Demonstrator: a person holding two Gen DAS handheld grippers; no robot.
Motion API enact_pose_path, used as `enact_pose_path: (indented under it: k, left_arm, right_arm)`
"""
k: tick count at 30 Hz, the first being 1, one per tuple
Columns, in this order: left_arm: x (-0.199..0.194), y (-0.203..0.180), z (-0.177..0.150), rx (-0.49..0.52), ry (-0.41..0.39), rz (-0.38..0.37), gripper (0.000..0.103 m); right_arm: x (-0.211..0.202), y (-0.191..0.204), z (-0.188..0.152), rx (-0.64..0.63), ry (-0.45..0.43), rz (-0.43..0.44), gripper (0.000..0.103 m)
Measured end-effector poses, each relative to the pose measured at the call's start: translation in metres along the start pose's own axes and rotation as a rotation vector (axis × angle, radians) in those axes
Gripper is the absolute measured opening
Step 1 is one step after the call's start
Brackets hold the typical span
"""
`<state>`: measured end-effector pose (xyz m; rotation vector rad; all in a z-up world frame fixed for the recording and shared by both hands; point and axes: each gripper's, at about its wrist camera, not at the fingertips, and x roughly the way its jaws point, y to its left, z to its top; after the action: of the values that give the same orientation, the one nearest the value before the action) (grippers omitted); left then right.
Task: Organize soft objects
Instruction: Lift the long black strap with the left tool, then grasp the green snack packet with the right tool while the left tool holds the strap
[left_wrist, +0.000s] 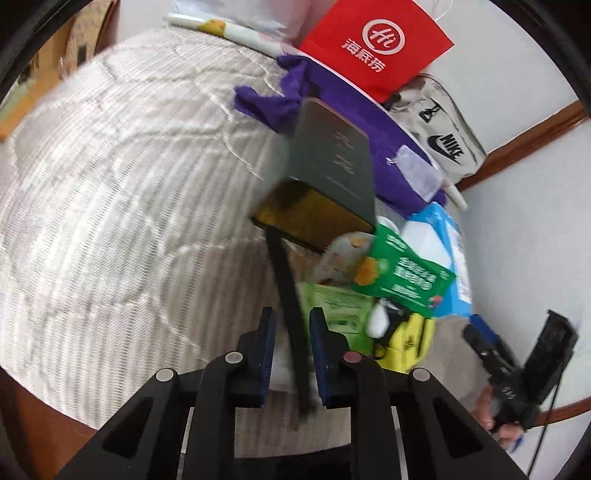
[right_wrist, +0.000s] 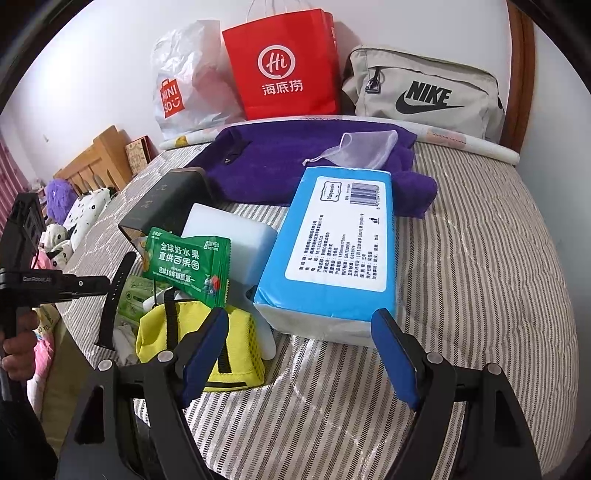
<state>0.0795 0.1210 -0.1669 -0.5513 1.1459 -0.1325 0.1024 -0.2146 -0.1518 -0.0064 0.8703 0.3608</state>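
Right wrist view: right tool (right_wrist: 301, 354) gapes open, blue tissue pack (right_wrist: 332, 247) lying just beyond its fingertips.

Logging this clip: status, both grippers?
Left gripper around black strap, contact unclear. Right gripper open, empty, facing blue tissue pack. Yellow pouch and green sachets crowd left.

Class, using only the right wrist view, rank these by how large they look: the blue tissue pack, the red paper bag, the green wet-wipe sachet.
1. Blue tissue pack, though nearness to the camera inflates it.
2. Red paper bag.
3. Green wet-wipe sachet.
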Motion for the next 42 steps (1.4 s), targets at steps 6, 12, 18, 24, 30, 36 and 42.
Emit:
enact_pose_path:
  k: [6, 12, 18, 24, 30, 36, 42]
  left_arm:
    - [0.012, -0.002, -0.002, 0.027, 0.056, 0.019, 0.017]
    - [0.026, -0.013, -0.001, 0.063, 0.071, 0.115, 0.031]
    - [0.036, -0.027, 0.005, 0.103, 0.051, 0.167, 0.026]
    - [0.018, -0.023, 0.007, 0.086, 0.004, 0.101, 0.005]
    - [-0.006, 0.008, 0.012, -0.019, -0.026, 0.044, 0.005]
    - [-0.013, 0.023, 0.018, -0.049, -0.044, 0.043, 0.004]
    - [-0.006, 0.036, 0.022, -0.052, -0.016, 0.042, 0.004]
  right_arm:
    - [0.001, 0.002, 0.000, -0.004, 0.002, -0.009, 0.079]
    - [0.001, 0.003, -0.001, -0.008, 0.007, -0.006, 0.079]
    - [0.001, 0.003, -0.002, -0.009, 0.005, -0.007, 0.079]
    - [-0.001, 0.001, -0.003, 0.001, 0.007, 0.010, 0.079]
    - [-0.006, 0.006, -0.001, -0.015, -0.013, 0.016, 0.079]
    - [-0.017, 0.023, 0.000, -0.063, -0.047, 0.047, 0.079]
    - [-0.016, 0.041, 0.008, -0.117, -0.070, 0.081, 0.079]
